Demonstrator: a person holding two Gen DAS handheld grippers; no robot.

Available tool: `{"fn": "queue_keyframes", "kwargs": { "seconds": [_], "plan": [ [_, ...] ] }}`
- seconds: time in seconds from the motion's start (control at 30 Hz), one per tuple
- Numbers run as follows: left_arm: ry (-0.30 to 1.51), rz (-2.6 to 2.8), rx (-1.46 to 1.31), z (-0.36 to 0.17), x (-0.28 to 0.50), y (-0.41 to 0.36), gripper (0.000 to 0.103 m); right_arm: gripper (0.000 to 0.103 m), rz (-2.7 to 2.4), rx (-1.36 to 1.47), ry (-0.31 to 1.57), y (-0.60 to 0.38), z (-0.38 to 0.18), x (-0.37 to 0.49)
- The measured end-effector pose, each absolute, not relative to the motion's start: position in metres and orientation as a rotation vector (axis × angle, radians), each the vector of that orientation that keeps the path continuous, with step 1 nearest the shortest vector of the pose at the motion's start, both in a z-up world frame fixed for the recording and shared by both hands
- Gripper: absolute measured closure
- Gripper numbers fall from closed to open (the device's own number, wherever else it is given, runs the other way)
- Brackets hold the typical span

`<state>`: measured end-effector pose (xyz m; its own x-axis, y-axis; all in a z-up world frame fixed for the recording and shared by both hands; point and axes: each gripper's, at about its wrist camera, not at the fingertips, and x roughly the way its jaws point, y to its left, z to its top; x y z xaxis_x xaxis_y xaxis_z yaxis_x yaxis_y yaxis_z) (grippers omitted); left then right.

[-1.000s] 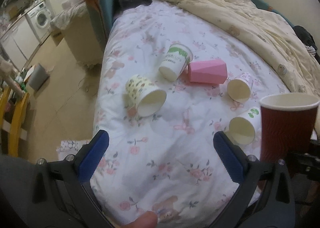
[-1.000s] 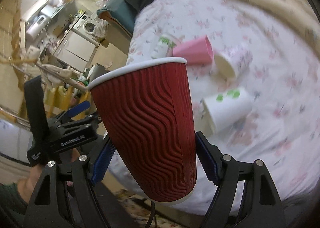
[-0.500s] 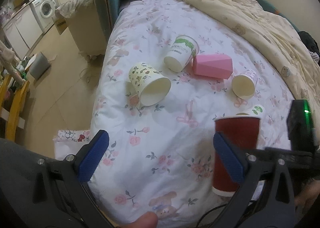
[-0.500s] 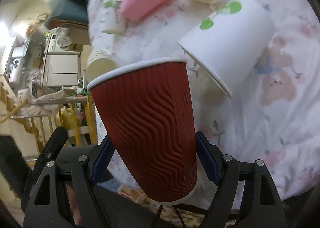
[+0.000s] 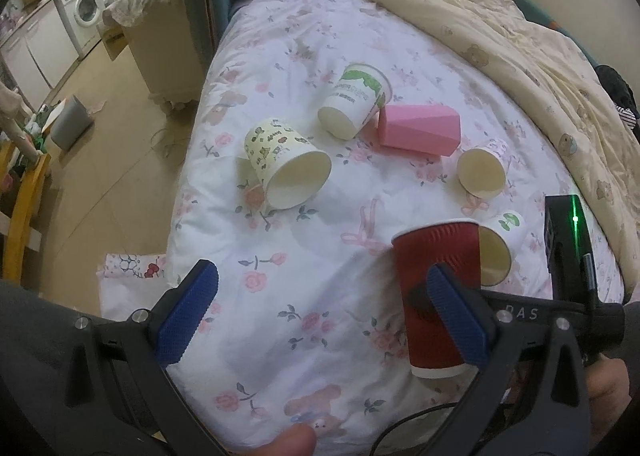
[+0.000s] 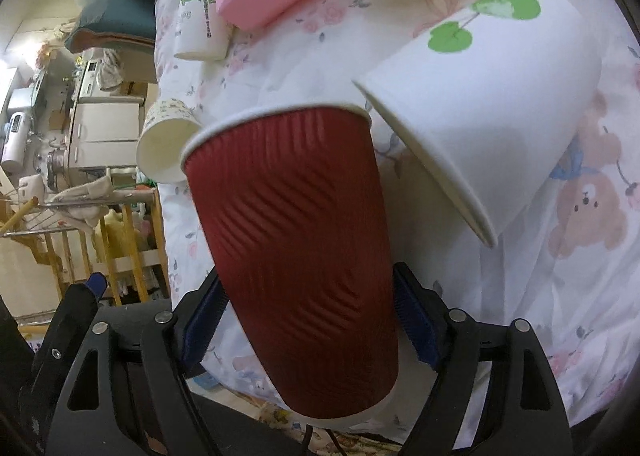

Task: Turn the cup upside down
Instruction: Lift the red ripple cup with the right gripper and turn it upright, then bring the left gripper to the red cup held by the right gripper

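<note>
My right gripper [image 6: 308, 320] is shut on a red ribbed paper cup [image 6: 296, 240], its white rim pointing away toward the bed. In the left wrist view the red cup [image 5: 438, 280] hangs over the floral bed sheet [image 5: 280, 288] at the near right, held by the right gripper's black body [image 5: 568, 256]. My left gripper [image 5: 320, 312] is open and empty above the sheet's near edge; its right pad overlaps the red cup in view.
Several cups lie on their sides on the bed: a yellow patterned one [image 5: 284, 167], a green-print one [image 5: 354, 99], a pink faceted one [image 5: 418, 129], a small floral one [image 5: 482, 171] and a green-leaf one [image 6: 492, 95]. A cream duvet [image 5: 500, 27] lies behind. Floor lies left.
The right gripper has tipped the red cup forward and lowered it toward the sheet, beside the green-leaf cup. The left gripper has shifted a little closer and stayed open.
</note>
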<state>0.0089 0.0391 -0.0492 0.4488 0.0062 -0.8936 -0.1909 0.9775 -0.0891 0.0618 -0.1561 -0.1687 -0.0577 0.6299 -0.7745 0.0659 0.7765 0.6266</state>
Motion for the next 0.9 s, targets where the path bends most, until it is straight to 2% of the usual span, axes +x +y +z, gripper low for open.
{"fn": "queue_keyframes", "kwargs": {
  "seconds": [0.23,0.63,0.9],
  "plan": [
    [1.099,0.121,-0.186,-0.049,0.009,0.038,0.000,0.004,0.546,0.516,1.550,-0.160,-0.150,0.059],
    [1.077,0.119,-0.165,-0.042,0.006,0.033,0.000,0.004,0.560,0.436,1.501,-0.173,-0.115,0.053],
    [1.060,0.122,-0.163,-0.038,0.003,0.034,0.000,0.004,0.549,0.317,1.267,-0.201,-0.058,0.036]
  ]
}}
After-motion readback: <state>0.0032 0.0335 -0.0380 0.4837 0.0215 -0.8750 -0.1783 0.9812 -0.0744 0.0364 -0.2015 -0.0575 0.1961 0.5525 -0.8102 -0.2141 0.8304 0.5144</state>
